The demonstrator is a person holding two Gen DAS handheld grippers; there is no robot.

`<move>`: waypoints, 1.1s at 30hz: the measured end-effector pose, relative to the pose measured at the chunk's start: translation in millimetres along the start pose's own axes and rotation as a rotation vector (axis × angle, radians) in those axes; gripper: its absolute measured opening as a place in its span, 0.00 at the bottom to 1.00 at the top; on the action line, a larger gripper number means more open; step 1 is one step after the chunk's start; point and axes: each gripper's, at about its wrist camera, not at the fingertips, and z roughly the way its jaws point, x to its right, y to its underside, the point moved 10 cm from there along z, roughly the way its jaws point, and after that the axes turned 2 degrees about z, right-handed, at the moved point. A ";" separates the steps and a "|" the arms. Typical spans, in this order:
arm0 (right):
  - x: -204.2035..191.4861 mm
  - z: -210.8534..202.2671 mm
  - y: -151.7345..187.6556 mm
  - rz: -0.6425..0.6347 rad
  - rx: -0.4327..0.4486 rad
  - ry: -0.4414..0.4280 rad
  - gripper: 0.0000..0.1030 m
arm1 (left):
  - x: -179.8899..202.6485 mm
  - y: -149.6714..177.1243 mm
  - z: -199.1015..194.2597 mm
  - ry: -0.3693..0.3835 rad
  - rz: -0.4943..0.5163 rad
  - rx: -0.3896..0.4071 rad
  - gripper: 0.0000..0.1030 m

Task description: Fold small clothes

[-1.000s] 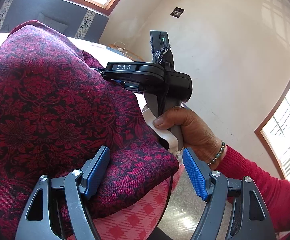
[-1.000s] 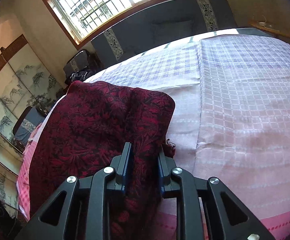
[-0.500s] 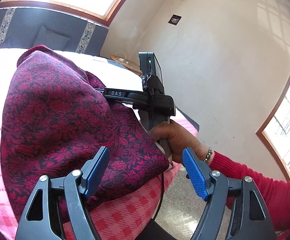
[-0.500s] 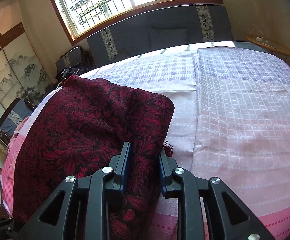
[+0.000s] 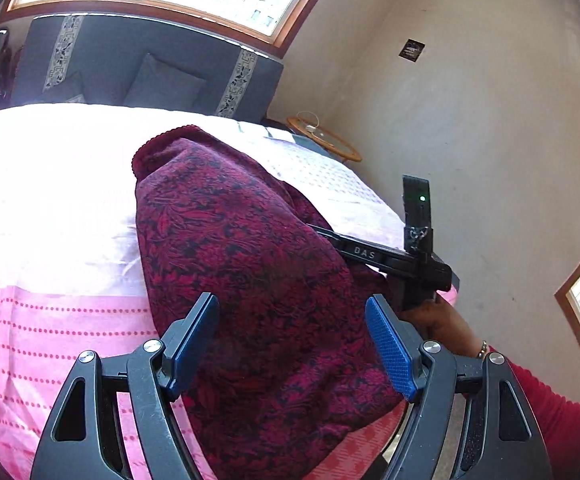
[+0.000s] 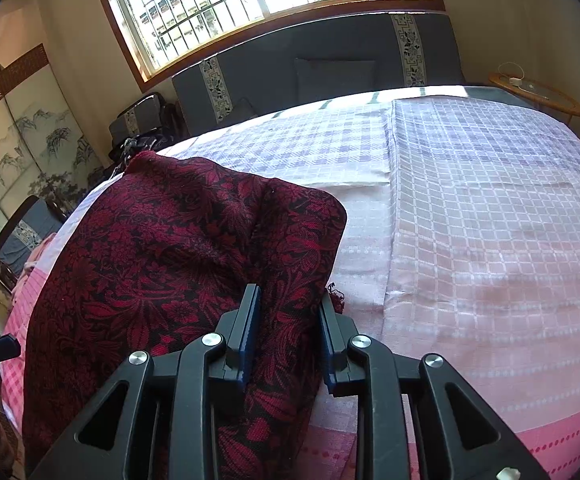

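Although the dark red patterned cloth point(image 5: 250, 264) already lies doubled over on the bed point(image 5: 50, 200), with a rounded folded corner toward the far side, the fold does not look finished: the near part bunches up and hangs over the bed's near edge, just in front of both cameras. The right gripper point(image 6: 288, 320) has a thick gather of that cloth between its narrowly set fingers, which touch it on both sides, so the cloth appears pinched, though the grip looks light. The left gripper point(image 5: 292, 344) stands wide apart with nothing held; the cloth merely lies beneath and between its blue pads point(image 5: 390, 354) without either pad pressing it. By my reading, one fold is made, and what remains is to settle and flatten the near part, perhaps fold once more, then let go. The person's right hand point(image 5: 438, 318) shows at the gripper's handle, near the right edge.
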 end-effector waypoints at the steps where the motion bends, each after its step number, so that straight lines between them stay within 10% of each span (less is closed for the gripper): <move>1: -0.1 -0.1 0.0 0.000 0.000 0.000 0.22 | -6.0 -4.4 1.6 -0.012 0.005 0.001 0.74; 18: 0.3 0.6 0.4 0.004 0.000 -0.003 0.22 | -39.1 -38.1 40.3 0.115 0.037 -0.045 0.76; 33: 3.2 1.6 0.0 0.011 0.000 -0.003 0.26 | -39.5 -38.6 71.0 -0.091 0.252 -0.063 0.89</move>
